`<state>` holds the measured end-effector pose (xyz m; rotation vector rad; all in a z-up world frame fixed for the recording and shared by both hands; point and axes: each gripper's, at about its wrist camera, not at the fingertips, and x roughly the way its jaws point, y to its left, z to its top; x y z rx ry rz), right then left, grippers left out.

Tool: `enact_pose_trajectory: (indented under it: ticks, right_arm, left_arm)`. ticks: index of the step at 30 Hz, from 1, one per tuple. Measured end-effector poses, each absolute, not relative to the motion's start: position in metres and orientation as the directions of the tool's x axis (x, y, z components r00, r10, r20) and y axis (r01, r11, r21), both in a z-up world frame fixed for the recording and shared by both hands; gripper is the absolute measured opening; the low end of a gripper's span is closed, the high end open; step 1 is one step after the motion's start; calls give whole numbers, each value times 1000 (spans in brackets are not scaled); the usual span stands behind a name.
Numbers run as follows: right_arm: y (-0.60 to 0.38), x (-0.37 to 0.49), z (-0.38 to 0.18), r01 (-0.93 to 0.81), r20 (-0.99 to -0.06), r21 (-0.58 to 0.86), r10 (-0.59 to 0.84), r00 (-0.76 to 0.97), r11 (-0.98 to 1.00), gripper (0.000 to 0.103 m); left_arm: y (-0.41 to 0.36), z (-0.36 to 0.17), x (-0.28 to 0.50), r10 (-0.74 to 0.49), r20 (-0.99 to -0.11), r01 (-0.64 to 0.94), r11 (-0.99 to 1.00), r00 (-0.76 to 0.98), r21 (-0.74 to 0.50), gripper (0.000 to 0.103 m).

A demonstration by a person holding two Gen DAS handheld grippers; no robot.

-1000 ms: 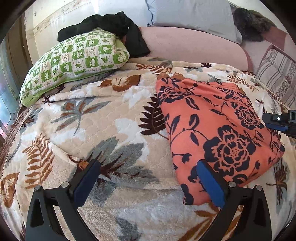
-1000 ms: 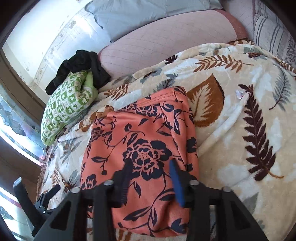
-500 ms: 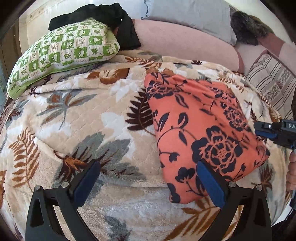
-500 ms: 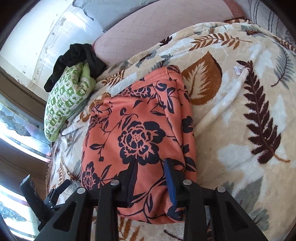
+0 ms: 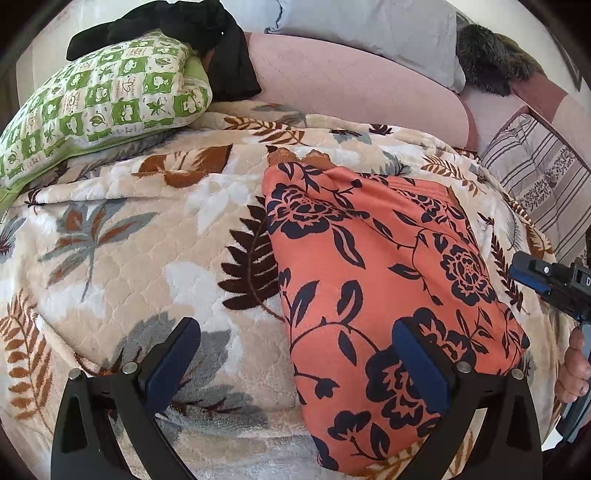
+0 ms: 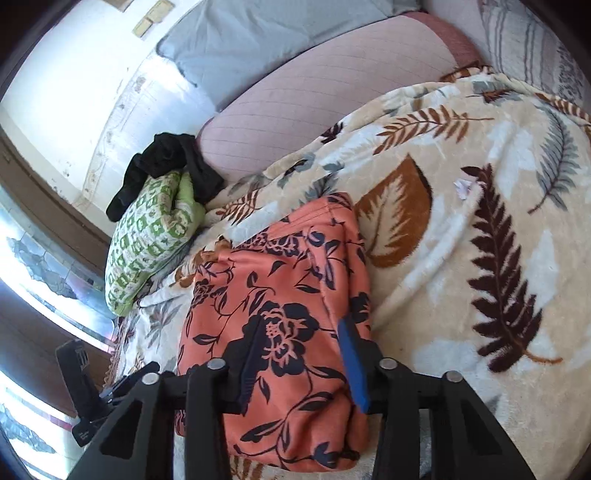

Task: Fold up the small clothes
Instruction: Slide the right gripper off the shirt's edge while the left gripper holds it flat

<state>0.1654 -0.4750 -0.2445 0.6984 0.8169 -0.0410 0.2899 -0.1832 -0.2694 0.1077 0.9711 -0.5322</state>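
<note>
Folded orange floral garment point(image 5: 388, 280), dark navy flowers on it, flat on the leaf-patterned blanket point(image 5: 147, 258) covering the bed, waistband end toward the pillows. Right tool point(image 6: 301, 363) over the garment's near edge, jaws opening, cloth lying between the blue pads point(image 6: 352, 365) but not visibly pinched. Left tool point(image 5: 295, 365) spread wide, one pad above bare blanket, the other above the garment's near corner, nothing gripped. Part of a hand point(image 5: 574, 369) on the right tool's handle, seen at the far right of the left wrist view. Beyond the garment, a green-and-white checked pillow point(image 5: 99, 99) with a black garment point(image 5: 192, 26) draped over its top. Behind those, a pink bolster point(image 5: 351, 92) and a grey pillow point(image 5: 369, 29). Striped cushion point(image 5: 535, 177) off to the right.
</note>
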Motion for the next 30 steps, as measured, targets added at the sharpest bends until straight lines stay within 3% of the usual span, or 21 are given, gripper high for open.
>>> enact_pose_trajectory:
  ticks: [6, 17, 19, 20, 21, 30]
  right_arm:
    - [-450, 193, -290, 340, -798, 481, 243, 552, 808, 38]
    - [-470, 185, -279, 305, -714, 581, 293, 636, 754, 39]
    - [-475, 183, -275, 304, -693, 598, 289, 661, 741, 48]
    - [-477, 182, -275, 306, -685, 605, 285, 670, 735, 58]
    - [-480, 180, -275, 307, -676, 612, 280, 681, 729, 60]
    - [-494, 179, -281, 340, -679, 621, 268, 684, 706, 61]
  left_arm:
    - [-195, -299, 297, -295, -852, 466, 882, 433, -68, 103]
    - [-198, -293, 292, -274, -840, 474, 880, 468, -23, 103]
    - [-198, -292, 292, -272, -840, 473, 881, 470, -20, 103]
    - [-198, -292, 292, -272, -840, 475, 880, 470, -20, 103]
    - [-198, -292, 292, -273, -839, 476, 879, 470, -19, 103]
    - [-196, -293, 294, -281, -844, 469, 882, 456, -40, 103]
